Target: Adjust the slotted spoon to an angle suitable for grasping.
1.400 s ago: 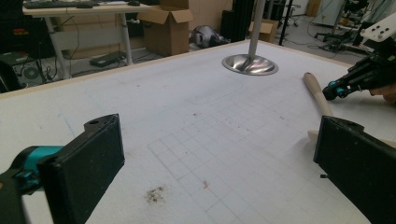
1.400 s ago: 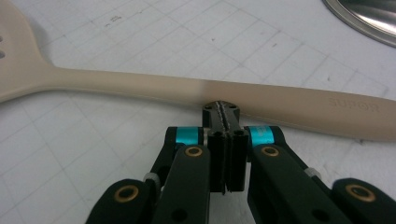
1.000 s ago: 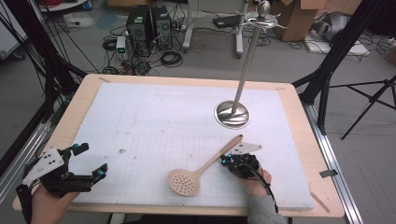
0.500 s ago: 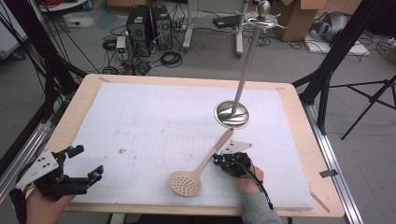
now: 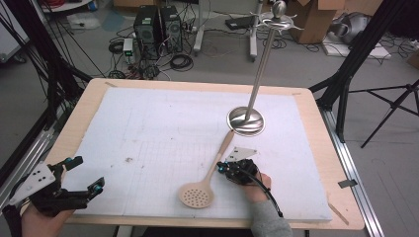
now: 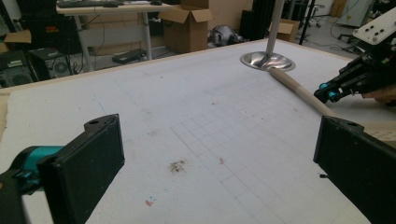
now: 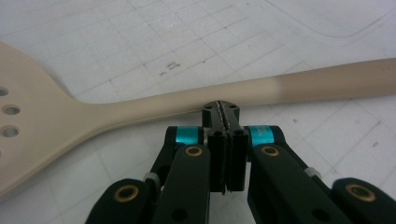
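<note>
My right gripper point(image 7: 223, 112), jaws closed and empty, touches the spoon point(image 5: 213, 171): light, stiff; grip its handle's middle.

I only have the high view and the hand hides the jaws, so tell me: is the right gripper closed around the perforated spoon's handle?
Observer: No. The right gripper view shows the right gripper shut on nothing, its tips right at the near side of the perforated spoon.
Operator: And the left gripper?
Observer: In the left gripper view the left gripper is wide open, with bare foam mat between its jaws.
Operator: Does the handle end reach the stand?
Observer: From the left gripper view, it lies at the rim of the stand's round metal base, seemingly touching.
</note>
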The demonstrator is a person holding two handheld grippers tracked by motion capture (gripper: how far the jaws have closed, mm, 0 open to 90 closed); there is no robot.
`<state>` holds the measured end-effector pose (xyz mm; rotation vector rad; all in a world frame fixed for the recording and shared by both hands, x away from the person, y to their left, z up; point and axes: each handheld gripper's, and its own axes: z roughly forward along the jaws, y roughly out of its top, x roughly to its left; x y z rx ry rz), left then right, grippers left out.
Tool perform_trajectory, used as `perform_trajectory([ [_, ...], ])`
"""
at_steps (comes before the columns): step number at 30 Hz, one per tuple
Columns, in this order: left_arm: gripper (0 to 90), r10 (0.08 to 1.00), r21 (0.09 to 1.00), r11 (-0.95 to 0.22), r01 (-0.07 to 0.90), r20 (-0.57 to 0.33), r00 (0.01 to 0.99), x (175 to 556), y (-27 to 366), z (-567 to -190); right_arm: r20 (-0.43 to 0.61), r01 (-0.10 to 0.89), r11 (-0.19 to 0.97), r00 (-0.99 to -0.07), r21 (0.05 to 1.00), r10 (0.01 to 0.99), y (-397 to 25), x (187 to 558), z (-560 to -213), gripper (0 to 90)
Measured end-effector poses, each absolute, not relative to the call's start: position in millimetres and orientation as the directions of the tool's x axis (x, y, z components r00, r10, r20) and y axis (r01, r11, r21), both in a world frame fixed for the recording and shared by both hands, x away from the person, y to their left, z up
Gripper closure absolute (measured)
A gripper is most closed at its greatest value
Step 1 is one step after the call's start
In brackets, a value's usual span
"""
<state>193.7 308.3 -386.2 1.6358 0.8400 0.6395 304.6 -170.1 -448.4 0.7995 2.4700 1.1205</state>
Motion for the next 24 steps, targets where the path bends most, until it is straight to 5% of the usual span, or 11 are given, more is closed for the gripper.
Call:
perform_trajectory([
  [24, 2.1, 0.812, 0.974, -0.114, 0.194, -0.021, 0.583, 187.3, 311.5, -387.0, -0.101, 0.278, 0.586, -0.842, 0.761, 0.53, -139.2, 308.4, -449.0, 90.0],
])
